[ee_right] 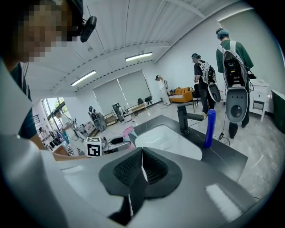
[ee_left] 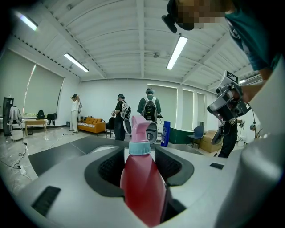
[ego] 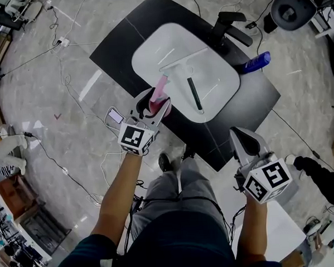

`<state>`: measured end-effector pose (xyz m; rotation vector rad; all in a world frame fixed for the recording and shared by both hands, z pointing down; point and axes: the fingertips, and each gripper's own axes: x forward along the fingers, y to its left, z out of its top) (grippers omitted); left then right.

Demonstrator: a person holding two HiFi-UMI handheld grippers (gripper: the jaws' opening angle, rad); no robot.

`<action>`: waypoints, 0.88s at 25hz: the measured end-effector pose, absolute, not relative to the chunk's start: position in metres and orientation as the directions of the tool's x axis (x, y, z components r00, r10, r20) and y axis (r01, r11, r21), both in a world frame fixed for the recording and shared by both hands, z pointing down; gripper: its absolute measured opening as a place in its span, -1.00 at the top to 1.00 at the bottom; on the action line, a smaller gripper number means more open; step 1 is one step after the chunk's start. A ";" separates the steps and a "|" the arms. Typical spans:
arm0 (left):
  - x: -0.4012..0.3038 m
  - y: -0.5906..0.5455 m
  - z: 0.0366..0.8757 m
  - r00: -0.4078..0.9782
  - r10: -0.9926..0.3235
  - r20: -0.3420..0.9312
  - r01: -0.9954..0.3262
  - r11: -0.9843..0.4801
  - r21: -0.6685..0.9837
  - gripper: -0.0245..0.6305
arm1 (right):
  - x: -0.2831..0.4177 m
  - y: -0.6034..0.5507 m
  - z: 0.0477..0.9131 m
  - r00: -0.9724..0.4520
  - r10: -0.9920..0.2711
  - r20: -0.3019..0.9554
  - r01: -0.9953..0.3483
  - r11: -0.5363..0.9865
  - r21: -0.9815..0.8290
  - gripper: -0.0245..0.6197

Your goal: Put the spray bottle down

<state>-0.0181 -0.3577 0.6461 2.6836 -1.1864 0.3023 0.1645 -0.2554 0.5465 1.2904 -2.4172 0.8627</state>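
Above the tabletop's [ego: 254,100] near edge, clamped mid-air in the left gripper [ego: 155,104]: spray bottle [ee_left: 141,187], not yet down. Lowering and release outstanding. Right gripper [ego: 241,134] closed, empty.

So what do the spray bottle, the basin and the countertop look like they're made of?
The spray bottle: smooth red plastic, probably, with a soft sheen; pale blue collar, pink head. The basin: glossy white, likely ceramic; it mirrors the ceiling lights as streaks. The countertop: dark, fairly matte slab with seams; stone or laminate, can't tell.
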 end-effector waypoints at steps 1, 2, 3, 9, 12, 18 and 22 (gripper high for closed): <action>-0.018 -0.358 0.646 0.662 -0.706 0.251 -0.742 -0.664 0.090 0.26 | 0.163 -0.256 0.548 -0.568 -0.661 0.490 -0.822 0.426 -0.378 0.88; -0.017 -0.357 0.646 0.666 -0.706 0.243 -0.740 -0.667 0.089 0.26 | 0.163 -0.257 0.549 -0.569 -0.660 0.491 -0.821 0.426 -0.379 0.88; -0.017 -0.357 0.646 0.669 -0.705 0.236 -0.737 -0.670 0.087 0.26 | 0.162 -0.257 0.550 -0.569 -0.659 0.492 -0.821 0.426 -0.380 0.88; -0.020 -0.348 0.649 0.679 -0.695 0.236 -0.725 -0.686 0.068 0.25 | 0.155 -0.260 0.551 -0.572 -0.657 0.490 -0.819 0.428 -0.382 0.88; -0.021 -0.343 0.650 0.683 -0.687 0.248 -0.718 -0.694 0.053 0.24 | 0.151 -0.261 0.549 -0.573 -0.659 0.487 -0.818 0.430 -0.382 0.88; -0.022 -0.338 0.648 0.698 -0.665 0.265 -0.698 -0.715 0.044 0.24 | 0.146 -0.260 0.541 -0.574 -0.664 0.480 -0.818 0.434 -0.378 0.88; -0.021 -0.329 0.648 0.709 -0.642 0.293 -0.677 -0.736 0.025 0.24 | 0.143 -0.256 0.532 -0.573 -0.670 0.472 -0.818 0.438 -0.373 0.88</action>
